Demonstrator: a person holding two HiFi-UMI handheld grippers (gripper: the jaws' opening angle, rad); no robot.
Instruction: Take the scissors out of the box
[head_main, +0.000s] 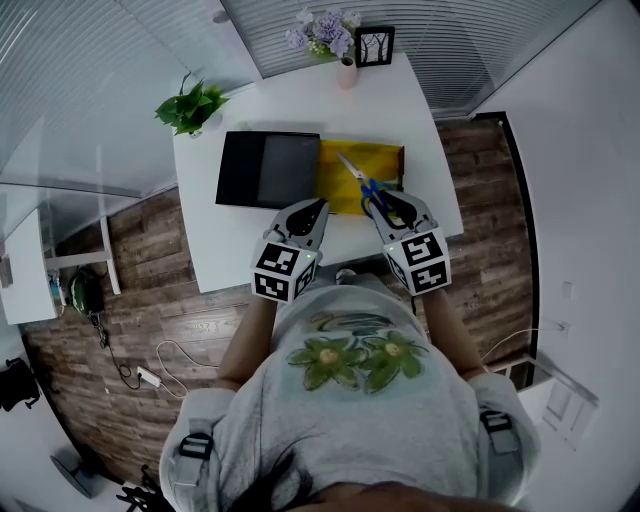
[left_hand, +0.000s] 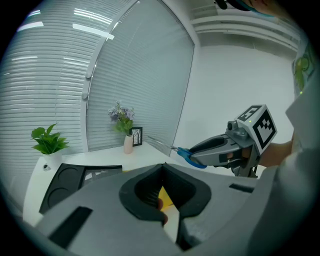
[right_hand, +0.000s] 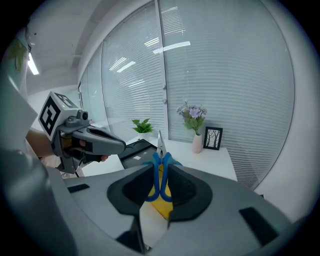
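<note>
Blue-handled steel scissors (head_main: 358, 178) are clamped by their handles in the right gripper's (head_main: 392, 203) jaws, with the blades pointing out above the open yellow box (head_main: 385, 158) on the white table (head_main: 300, 100). The left gripper (left_hand: 162, 167), its jaws together and empty, hovers near the flat black lid (head_main: 268, 168).

Head view overhead – all 3 share table (head_main: 300, 110)

Scissors (right_hand: 161, 159) with glossy blue plastic handles and bright metal blades sit between the matt grey plastic shells and black ribbed pads of the right gripper (right_hand: 160, 167). A matt yellow box (head_main: 385, 160) and a smooth black tray (head_main: 268, 168) with a dull sheen lie on a smooth white table (head_main: 300, 110), above a grained wood-plank floor (head_main: 150, 240).
</note>
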